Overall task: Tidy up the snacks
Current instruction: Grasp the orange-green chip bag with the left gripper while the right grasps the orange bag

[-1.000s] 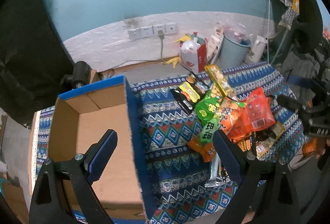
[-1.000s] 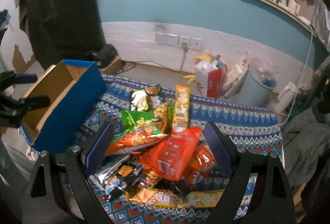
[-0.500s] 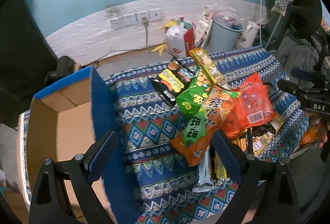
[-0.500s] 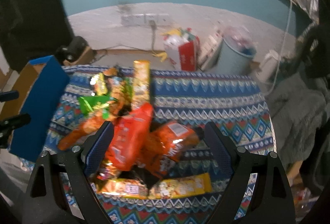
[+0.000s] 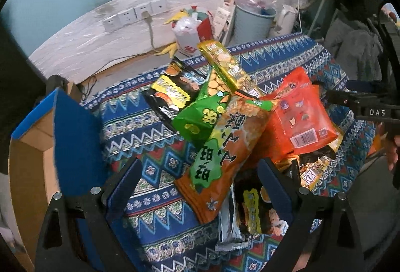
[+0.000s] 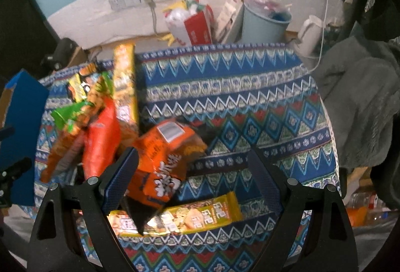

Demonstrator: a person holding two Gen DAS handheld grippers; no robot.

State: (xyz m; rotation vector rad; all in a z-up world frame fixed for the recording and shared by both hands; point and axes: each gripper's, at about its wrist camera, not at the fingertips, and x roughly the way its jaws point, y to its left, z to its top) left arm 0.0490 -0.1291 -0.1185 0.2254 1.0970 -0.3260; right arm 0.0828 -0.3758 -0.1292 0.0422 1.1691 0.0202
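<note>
Now both grippers hover over the snack pile (image 5: 240,121) on the patterned cloth (image 6: 250,101), left gripper (image 5: 200,179) spread wide above an orange-green bag (image 5: 225,147), right gripper (image 6: 192,167) equally wide, empty, by an orange packet (image 6: 162,154); blue box (image 5: 70,137) sits left.

The left hand-held gripper (image 5: 200,182) hangs wide apart over a worktop (image 5: 140,126) covered in patterned blue cloth, gripping nothing. Between its fingers lies the lower end of an orange and green snack bag (image 5: 225,147). Ahead of it sit a green packet (image 5: 202,116), a black and yellow packet (image 5: 170,96) and a long yellow biscuit pack (image 5: 225,64). Ahead and to the right lies a red-orange pouch (image 5: 300,116). To the left stands a blue-sided cardboard box (image 5: 75,137), open. At the far right the other hand-held gripper (image 5: 360,106) shows, marked DAS.
</note>
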